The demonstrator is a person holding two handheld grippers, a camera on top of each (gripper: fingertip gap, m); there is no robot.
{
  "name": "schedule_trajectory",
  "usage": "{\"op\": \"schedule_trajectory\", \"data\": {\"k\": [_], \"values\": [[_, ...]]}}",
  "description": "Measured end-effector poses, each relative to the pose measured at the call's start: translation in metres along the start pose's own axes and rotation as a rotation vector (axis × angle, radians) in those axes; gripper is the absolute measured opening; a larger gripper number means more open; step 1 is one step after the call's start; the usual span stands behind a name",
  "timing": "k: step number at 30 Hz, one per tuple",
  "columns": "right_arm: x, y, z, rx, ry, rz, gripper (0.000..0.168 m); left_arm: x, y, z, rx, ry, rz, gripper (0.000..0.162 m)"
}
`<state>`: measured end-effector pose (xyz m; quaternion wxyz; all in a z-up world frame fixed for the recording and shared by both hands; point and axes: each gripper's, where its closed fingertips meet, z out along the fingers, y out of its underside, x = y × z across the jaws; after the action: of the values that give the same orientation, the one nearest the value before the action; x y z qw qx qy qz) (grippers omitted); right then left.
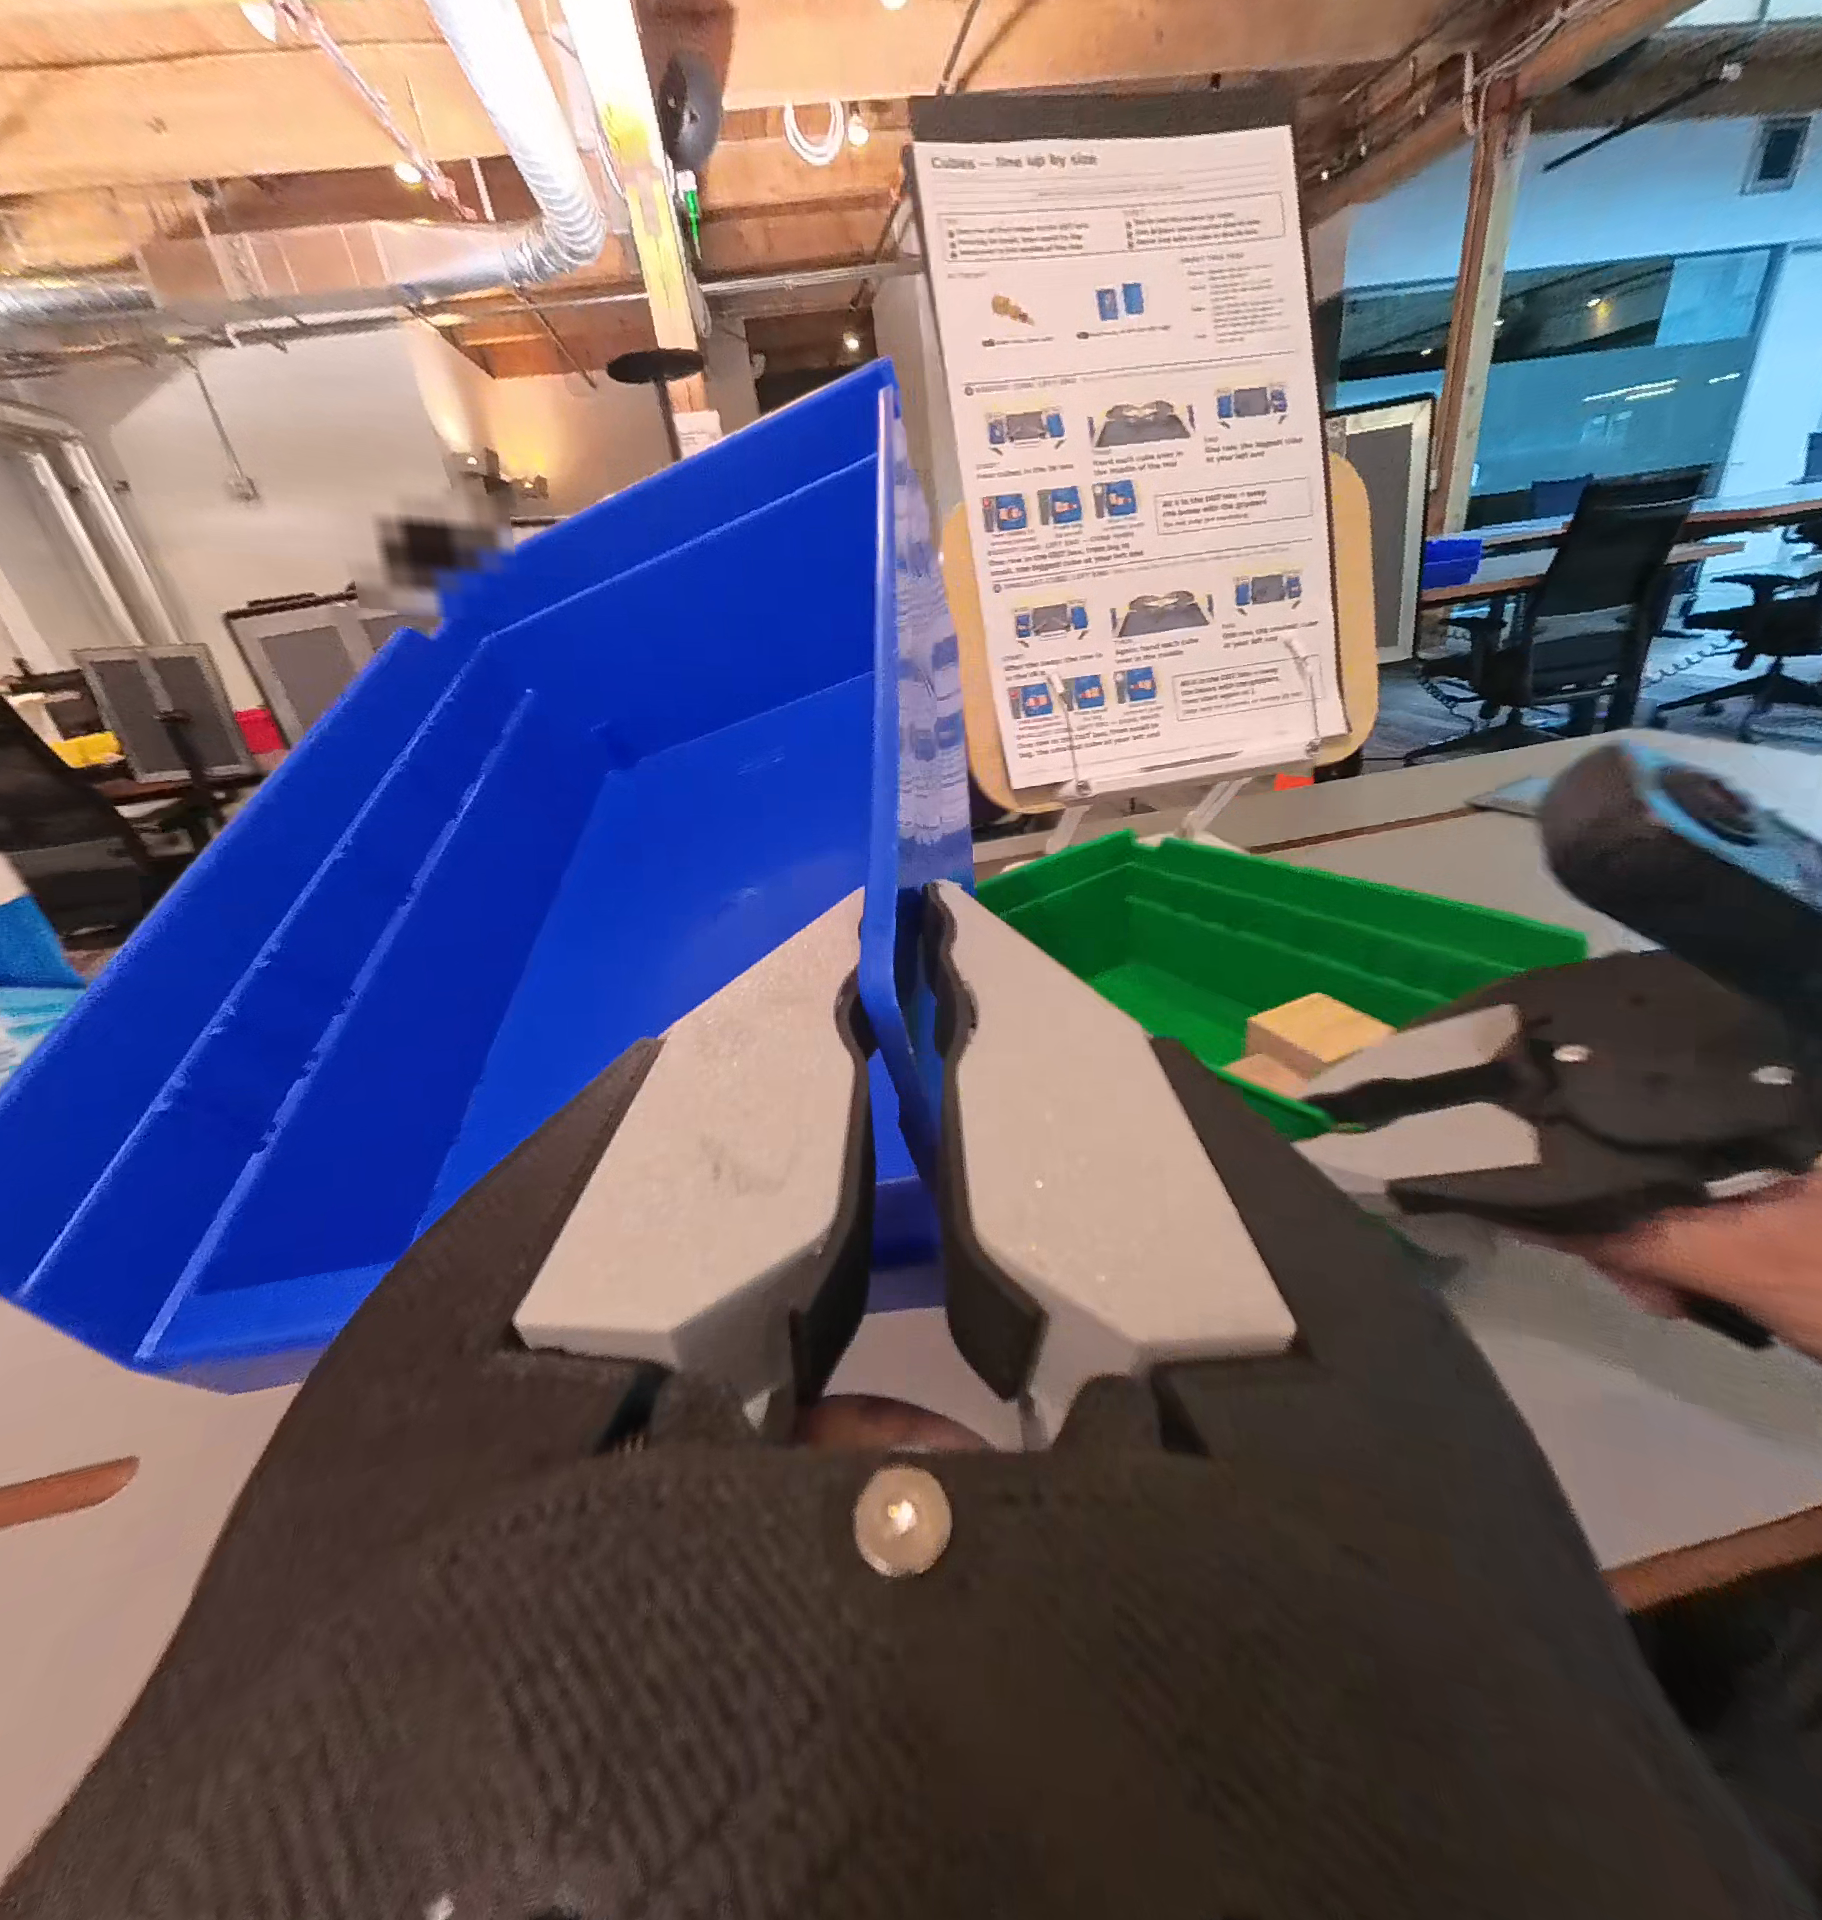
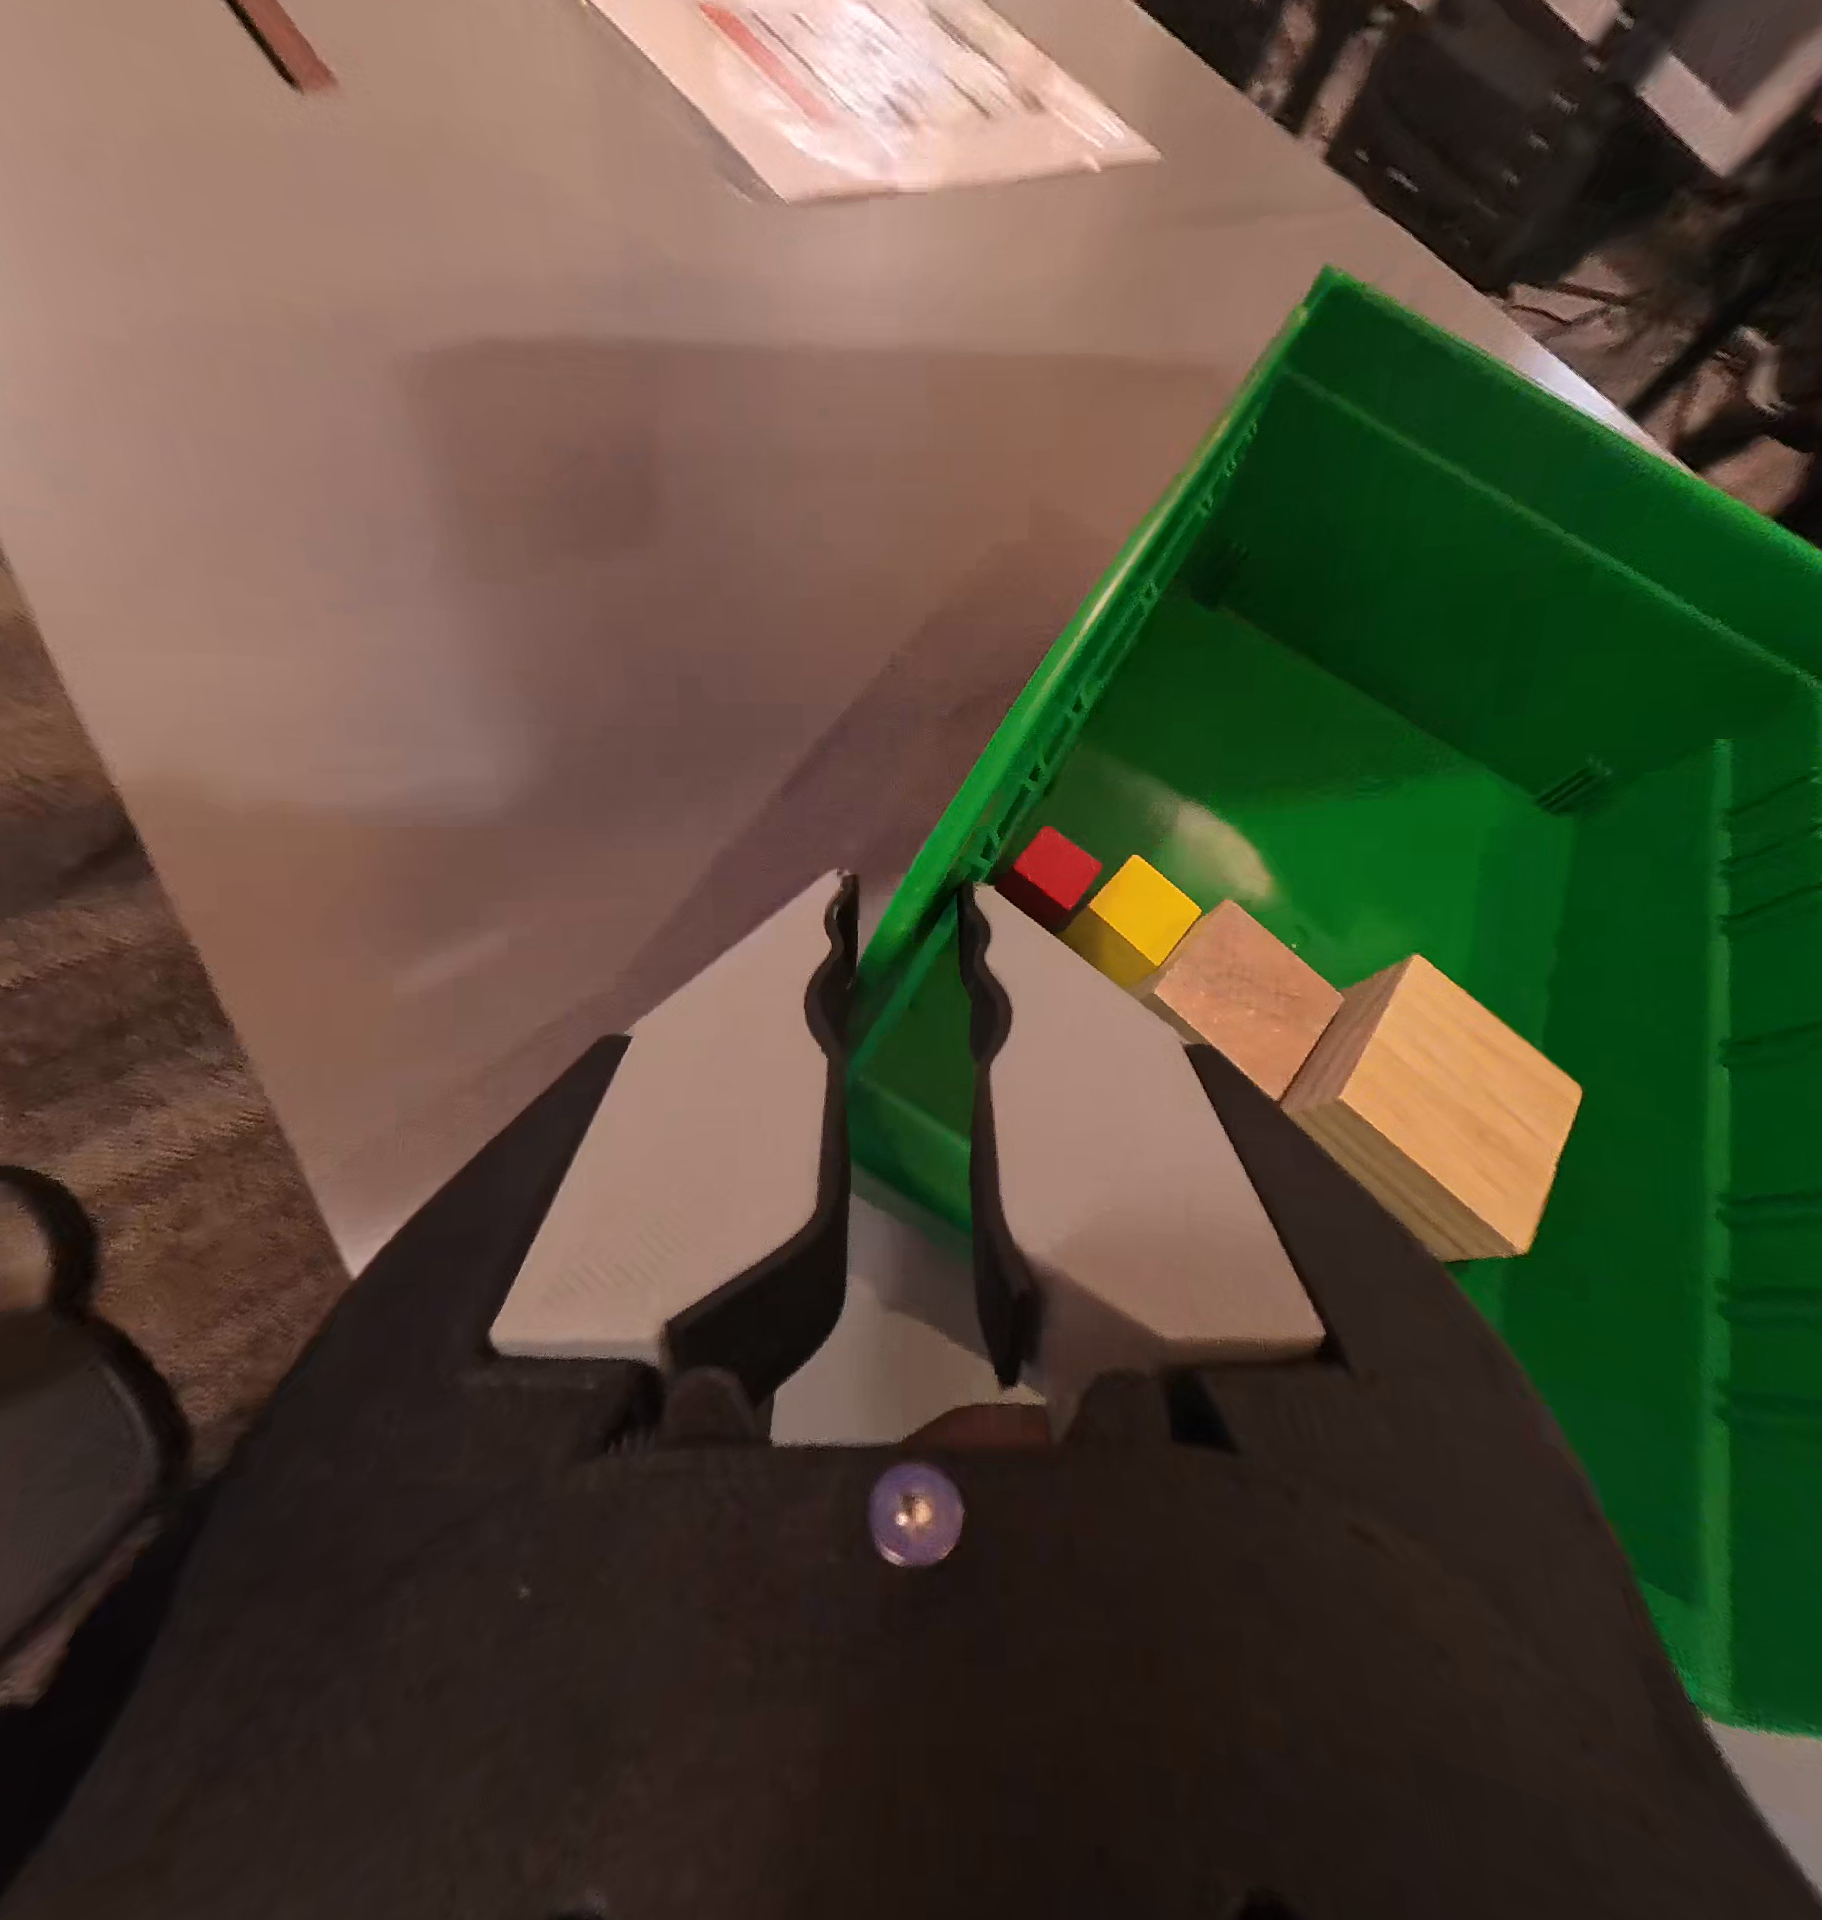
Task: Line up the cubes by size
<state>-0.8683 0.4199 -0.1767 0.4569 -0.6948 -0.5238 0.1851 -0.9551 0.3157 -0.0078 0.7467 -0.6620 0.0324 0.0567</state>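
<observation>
Cubes: four sit in the green bin [image 2: 1665,1195], along its wall at 9 o'clock, in a row running from 11 toward 4 o'clock: red cube [image 2: 1054,873], yellow cube [image 2: 1135,920], darker wooden cube [image 2: 1245,992], pale wooden cube [image 2: 1437,1107]. Neighbours touch or nearly so; size rises steadily.
Right gripper [image 2: 902,935]: clamped on the green bin's near wall, one finger outside, one inside.
Left gripper [image 1: 902,935]: clamped on the side wall of the blue bin [image 1: 471,935], which is tilted up off the grey table [image 1: 1509,1455]; nothing shows inside it.
Step, judged: row looks finished; bins are being handled by their rims.
Doing it well: keep the green bin level and move slowly so the row does not slide; lower the blue bin flat before letting go.
Materials: bins glossy moulded plastic with ribbed walls; wooden cubes show grain; painted cubes smooth, sharp-edged; finger pads [image 1: 741,1143] grey, matte.
</observation>
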Motion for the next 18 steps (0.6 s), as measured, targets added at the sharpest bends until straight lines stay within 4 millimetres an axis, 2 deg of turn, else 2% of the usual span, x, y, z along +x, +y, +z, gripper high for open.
{"op": "schedule_trajectory", "data": {"k": [2, 4, 6, 8, 10, 12, 15, 18], "values": [[-0.031, -0.028, 0.023, 0.057, -0.083, 0.005, 0.020, -0.008, 0.002, -0.007, 0.000, -0.029, 0.002, 0.002], [-0.058, -0.059, 0.035, 0.137, -0.146, -0.007, 0.024, -0.019, 0.002, -0.013, 0.000, -0.054, -0.003, 0.002], [-0.074, -0.083, 0.032, 0.189, -0.178, -0.016, 0.032, -0.030, -0.001, -0.018, 0.001, -0.077, -0.008, 0.002], [-0.078, -0.096, 0.012, 0.236, -0.245, -0.007, 0.033, -0.036, -0.005, -0.021, -0.010, -0.096, 0.012, 0.002], [-0.056, -0.098, -0.016, 0.284, -0.245, 0.006, 0.034, -0.031, -0.010, -0.019, -0.019, -0.101, 0.057, 0.002], [-0.023, -0.089, -0.045, 0.309, -0.252, 0.031, 0.036, -0.016, -0.018, -0.013, -0.011, -0.076, 0.087, 0.002], [0.044, -0.063, -0.090, 0.328, -0.211, 0.109, 0.040, 0.018, -0.033, 0.003, 0.014, 0.006, 0.086, 0.001], [0.114, -0.030, -0.143, 0.336, -0.130, 0.175, 0.043, 0.063, -0.047, 0.024, 0.027, 0.103, 0.096, 0.001]]}}
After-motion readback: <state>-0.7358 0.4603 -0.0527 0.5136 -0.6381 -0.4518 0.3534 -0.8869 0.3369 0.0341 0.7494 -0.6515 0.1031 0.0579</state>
